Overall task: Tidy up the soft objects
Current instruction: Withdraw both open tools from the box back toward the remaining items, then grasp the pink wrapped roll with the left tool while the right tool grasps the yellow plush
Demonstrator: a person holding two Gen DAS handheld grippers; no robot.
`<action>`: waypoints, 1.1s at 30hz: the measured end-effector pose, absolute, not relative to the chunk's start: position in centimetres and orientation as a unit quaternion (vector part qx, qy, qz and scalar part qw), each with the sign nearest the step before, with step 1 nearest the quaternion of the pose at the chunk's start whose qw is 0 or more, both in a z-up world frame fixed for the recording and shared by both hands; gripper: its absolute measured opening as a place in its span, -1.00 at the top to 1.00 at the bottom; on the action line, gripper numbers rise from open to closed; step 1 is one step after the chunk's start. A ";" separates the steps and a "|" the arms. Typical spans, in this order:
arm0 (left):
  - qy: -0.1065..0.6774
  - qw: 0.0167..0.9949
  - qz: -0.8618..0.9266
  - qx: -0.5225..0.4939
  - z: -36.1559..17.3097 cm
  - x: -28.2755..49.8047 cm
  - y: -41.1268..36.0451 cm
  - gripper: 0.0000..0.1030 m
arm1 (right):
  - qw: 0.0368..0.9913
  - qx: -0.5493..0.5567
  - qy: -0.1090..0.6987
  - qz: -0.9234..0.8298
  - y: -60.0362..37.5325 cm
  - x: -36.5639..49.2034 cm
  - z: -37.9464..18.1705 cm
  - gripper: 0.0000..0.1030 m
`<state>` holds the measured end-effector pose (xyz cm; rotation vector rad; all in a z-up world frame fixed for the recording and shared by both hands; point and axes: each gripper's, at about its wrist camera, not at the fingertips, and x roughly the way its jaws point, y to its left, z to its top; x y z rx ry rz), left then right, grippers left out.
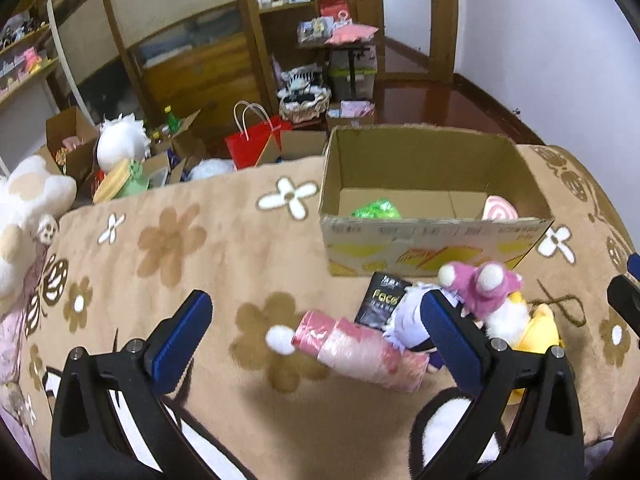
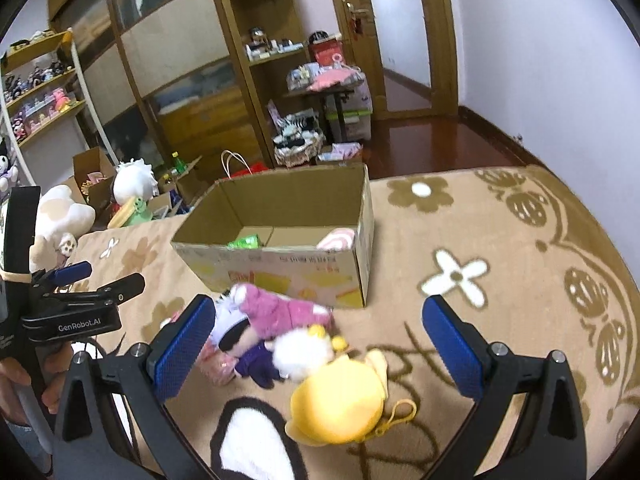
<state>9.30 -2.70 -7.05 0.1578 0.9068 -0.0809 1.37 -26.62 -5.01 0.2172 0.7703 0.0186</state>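
Note:
An open cardboard box (image 1: 436, 248) (image 2: 280, 276) stands on the flowered blanket, holding a green soft item (image 1: 377, 209) (image 2: 245, 242) and a pink swirl plush (image 1: 500, 210) (image 2: 336, 239). In front of it lies a pile: a pink plush (image 1: 482, 288) (image 2: 276, 312), a yellow duck plush (image 2: 340, 400) (image 1: 536, 332), a white-and-purple doll (image 1: 408, 320) (image 2: 256, 360) and a pink roll (image 1: 360, 348). My left gripper (image 1: 320, 336) is open above the pink roll. My right gripper (image 2: 320, 336) is open over the plush pile, holding nothing.
A black pouch (image 1: 382, 300) lies by the box. A big white plush (image 1: 24, 208) sits at the blanket's left edge. Beyond the bed are cartons, a red paper bag (image 1: 256, 144), shelves and a doorway. A hand holds the left gripper's handle (image 2: 24, 360).

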 end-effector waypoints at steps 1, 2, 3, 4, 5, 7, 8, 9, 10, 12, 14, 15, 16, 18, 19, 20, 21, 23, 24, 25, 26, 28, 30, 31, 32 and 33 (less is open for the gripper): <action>0.440 0.894 -0.038 0.075 -7.4 9.3 -2.6 -0.99 | 0.919 0.108 0.380 0.007 -26.7 1.3 -5.4 -1.00; 0.444 0.892 -0.038 0.075 -7.8 9.4 -2.5 -0.99 | 0.917 0.110 0.383 0.005 -26.8 1.2 -5.8 -1.00; 0.449 0.890 -0.038 0.074 -8.1 9.5 -2.4 -0.99 | 0.916 0.112 0.386 0.003 -26.8 1.1 -6.0 -1.00; 0.453 0.888 -0.038 0.074 -8.4 9.7 -2.3 -0.99 | 0.914 0.114 0.390 0.001 -26.9 1.1 -6.3 -1.00; 0.456 0.886 -0.036 0.074 -8.8 9.8 -2.3 -0.99 | 0.911 0.116 0.396 -0.001 -26.9 1.1 -6.8 -1.00; 0.464 0.882 -0.035 0.071 -9.4 10.0 -2.2 -0.99 | 0.907 0.119 0.404 -0.002 -27.0 1.2 -7.4 -1.00; 0.469 0.880 -0.036 0.069 -9.9 10.2 -2.1 -0.99 | 0.905 0.120 0.408 -0.002 -27.1 1.3 -7.8 -1.00; 0.474 0.877 -0.036 0.068 -10.2 10.3 -2.1 -0.99 | 0.903 0.120 0.412 -0.003 -27.1 1.4 -8.1 -1.00; 0.478 0.875 -0.036 0.067 -10.6 10.5 -2.1 -0.99 | 0.902 0.120 0.415 -0.004 -27.1 1.5 -8.4 -1.00; 0.485 0.871 -0.034 0.069 -11.2 10.7 -2.3 -0.99 | 0.899 0.121 0.420 -0.003 -27.1 1.7 -9.0 -1.00; 0.494 0.866 -0.035 0.069 -11.9 10.9 -2.5 -0.99 | 0.896 0.121 0.427 -0.004 -27.2 1.9 -9.6 -1.00; 0.498 0.864 -0.037 0.064 -12.2 11.0 -2.5 -0.99 | 0.894 0.121 0.431 -0.004 -27.1 1.9 -10.0 -1.00; 0.500 0.863 -0.036 0.062 -12.3 11.1 -2.5 -0.99 | 0.892 0.122 0.435 -0.006 -27.1 2.0 -10.3 -1.00; 0.505 0.861 -0.038 0.054 -12.7 11.3 -2.5 -0.99 | 0.887 0.122 0.444 -0.008 -27.1 2.2 -10.9 -1.00; 0.506 0.860 -0.040 0.052 -12.9 11.3 -2.6 -0.99 | 0.885 0.122 0.449 -0.010 -27.2 2.3 -11.2 -1.00; 0.508 0.859 -0.042 0.052 -13.1 11.3 -2.7 -0.99 | 0.883 0.122 0.453 -0.012 -27.2 2.4 -11.5 -1.00; 0.508 0.859 -0.043 0.054 -13.2 11.4 -2.7 -0.99 | 0.881 0.122 0.457 -0.014 -27.1 2.5 -11.8 -1.00; 0.507 0.859 -0.041 0.065 -13.6 11.4 -2.9 -0.99 | 0.876 0.127 0.464 -0.018 -27.1 2.7 -12.3 -1.00; 0.508 0.857 -0.042 0.071 -13.9 11.5 -3.1 -0.99 | 0.874 0.132 0.467 -0.018 -27.2 2.7 -12.5 -1.00; 0.510 0.856 -0.043 0.073 -14.2 11.5 -3.1 -0.99 | 0.872 0.137 0.470 -0.018 -27.2 2.8 -12.7 -1.00; 0.512 0.855 -0.044 0.074 -14.4 11.5 -3.2 -0.99 | 0.871 0.138 0.471 -0.018 -27.1 2.8 -12.9 -1.00; 0.516 0.852 -0.044 0.077 -15.0 11.6 -3.3 -0.99 | 0.868 0.137 0.477 -0.021 -27.1 2.9 -13.3 -1.00; 0.522 0.848 -0.038 0.090 -15.7 11.8 -3.5 -0.99 | 0.866 0.135 0.481 -0.021 -27.0 2.9 -13.6 -1.00; 0.524 0.845 -0.037 0.096 -16.1 11.8 -3.5 -0.99 | 0.865 0.135 0.483 -0.021 -27.0 2.9 -13.7 -1.00; 0.527 0.843 -0.036 0.102 -16.4 11.8 -3.6 -0.99 | 0.863 0.136 0.486 -0.022 -27.0 3.0 -13.9 -1.00; 0.531 0.840 -0.036 0.107 -16.8 11.8 -3.7 -0.99 | 0.862 0.137 0.488 -0.022 -27.1 3.0 -14.1 -1.00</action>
